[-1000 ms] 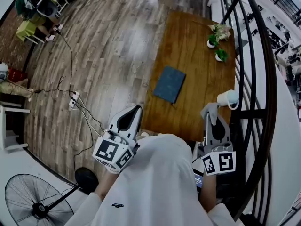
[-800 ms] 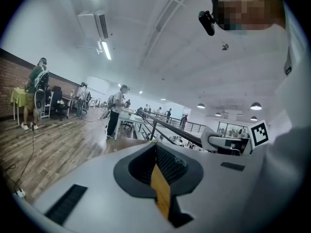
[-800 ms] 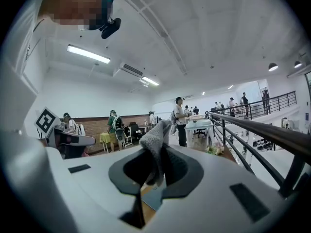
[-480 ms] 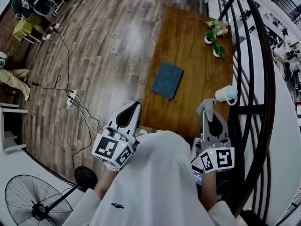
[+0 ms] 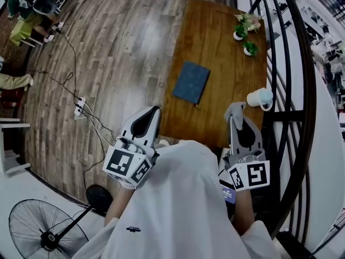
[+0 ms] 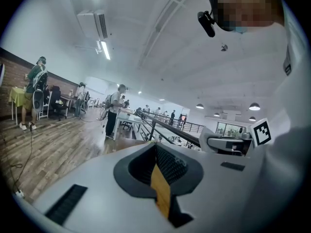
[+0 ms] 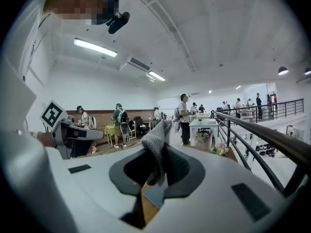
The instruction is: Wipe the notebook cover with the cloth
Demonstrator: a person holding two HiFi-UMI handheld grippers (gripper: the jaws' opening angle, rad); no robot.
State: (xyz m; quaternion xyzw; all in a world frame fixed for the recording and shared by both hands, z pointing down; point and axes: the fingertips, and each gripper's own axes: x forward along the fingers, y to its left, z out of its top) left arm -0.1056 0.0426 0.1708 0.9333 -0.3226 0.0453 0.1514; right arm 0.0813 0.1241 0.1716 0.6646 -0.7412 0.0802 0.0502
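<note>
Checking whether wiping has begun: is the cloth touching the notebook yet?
Apart. The head view shows the cloth pinched in the right gripper by the table's near right corner, with bare table between it and the notebook.

wood plank floor [image 5: 108,63], brown wooden table [image 5: 215,47] beside black railing [image 5: 302,90], standing fan [image 5: 43,233] nearby

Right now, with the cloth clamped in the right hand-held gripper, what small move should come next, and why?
Probably carry the right hand-held gripper forward and to the left, down toward the notebook. Its jaws are shut on the grey cloth, but it hangs at the near edge of the table, apart from the notebook, so no wiping can start yet.
</note>
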